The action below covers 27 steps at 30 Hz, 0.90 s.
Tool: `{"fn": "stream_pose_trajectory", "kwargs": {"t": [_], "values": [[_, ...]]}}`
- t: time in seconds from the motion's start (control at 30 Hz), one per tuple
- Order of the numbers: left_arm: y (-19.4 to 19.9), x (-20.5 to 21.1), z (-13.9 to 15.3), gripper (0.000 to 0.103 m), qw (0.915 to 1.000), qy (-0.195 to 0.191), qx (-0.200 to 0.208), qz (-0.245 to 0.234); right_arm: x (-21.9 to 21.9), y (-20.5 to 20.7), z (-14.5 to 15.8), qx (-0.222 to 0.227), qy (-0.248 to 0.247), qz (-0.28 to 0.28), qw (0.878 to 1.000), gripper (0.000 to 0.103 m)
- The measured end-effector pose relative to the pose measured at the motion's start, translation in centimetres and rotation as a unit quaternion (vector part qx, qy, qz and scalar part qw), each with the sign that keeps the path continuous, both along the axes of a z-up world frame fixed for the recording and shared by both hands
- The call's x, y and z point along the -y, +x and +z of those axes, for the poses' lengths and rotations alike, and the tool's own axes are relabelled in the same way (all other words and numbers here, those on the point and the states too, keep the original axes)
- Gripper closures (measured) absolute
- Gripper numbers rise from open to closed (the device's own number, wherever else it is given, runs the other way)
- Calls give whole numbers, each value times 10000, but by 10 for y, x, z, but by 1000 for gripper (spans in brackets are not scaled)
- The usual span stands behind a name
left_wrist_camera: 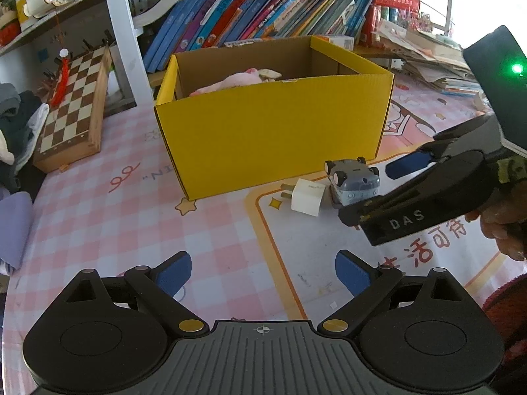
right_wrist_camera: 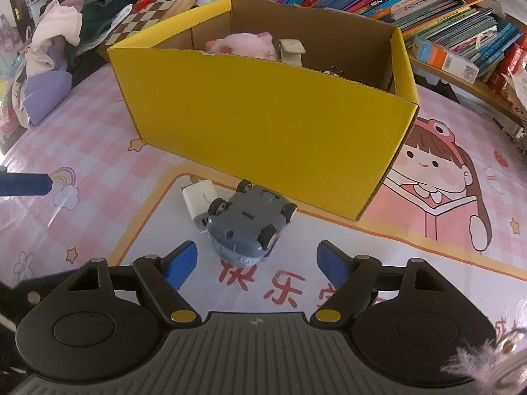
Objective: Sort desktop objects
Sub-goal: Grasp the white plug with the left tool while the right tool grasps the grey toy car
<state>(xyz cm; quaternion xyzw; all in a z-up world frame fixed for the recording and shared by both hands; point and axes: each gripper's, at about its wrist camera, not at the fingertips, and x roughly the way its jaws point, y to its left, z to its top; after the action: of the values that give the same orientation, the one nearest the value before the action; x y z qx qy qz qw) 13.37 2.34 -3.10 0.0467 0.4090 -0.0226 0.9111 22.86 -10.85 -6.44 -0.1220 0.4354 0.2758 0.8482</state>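
Sorting stands partly complete, as I judge it. The open yellow cardboard box point(right_wrist_camera: 263, 108) on the pink checked table mat point(left_wrist_camera: 98, 214) already contains a pink plush toy point(right_wrist_camera: 243, 44) and a beige plastic piece point(right_wrist_camera: 291, 49) toward its far side; the rest of its floor is hidden.

Two items lie outside, near the box's front wall: an overturned grey toy car point(right_wrist_camera: 245, 227), wheels up, and a white plug adapter point(right_wrist_camera: 197, 202) touching its left side.

My right gripper point(right_wrist_camera: 257, 263) hovers just short of the car, jaws spread wide, grasping nothing. My left gripper point(left_wrist_camera: 263, 275) hangs to the left, jaws likewise spread and empty.
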Motion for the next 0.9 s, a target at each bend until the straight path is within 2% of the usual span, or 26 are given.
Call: {"fn": "stream_pose_trajectory", "kwargs": {"t": [0.07, 0.17, 0.23, 0.3, 0.63, 0.9], "values": [[2, 1, 0, 7, 10000, 18, -20, -5, 0, 4, -2, -53, 37, -11, 10000, 33], [4, 5, -2, 7, 10000, 36, -48, -24, 2, 10, -6, -167, 121, -18, 9998, 51], [6, 7, -2, 7, 10000, 39, -59, -42, 4, 11, -8, -247, 138, 8, 9996, 70], [9, 9, -3, 7, 10000, 42, -60, -65, 7, 12, -8, -248, 151, 22, 9996, 73], [28, 21, -9, 7, 9999, -3, -47, -154, 30, 10, 1, -124, 175, -2, 9998, 75], [54, 28, -20, 9, 9998, 121, -25, -168, 47, 10, 1, -93, 17, -66, 9999, 75]]}}
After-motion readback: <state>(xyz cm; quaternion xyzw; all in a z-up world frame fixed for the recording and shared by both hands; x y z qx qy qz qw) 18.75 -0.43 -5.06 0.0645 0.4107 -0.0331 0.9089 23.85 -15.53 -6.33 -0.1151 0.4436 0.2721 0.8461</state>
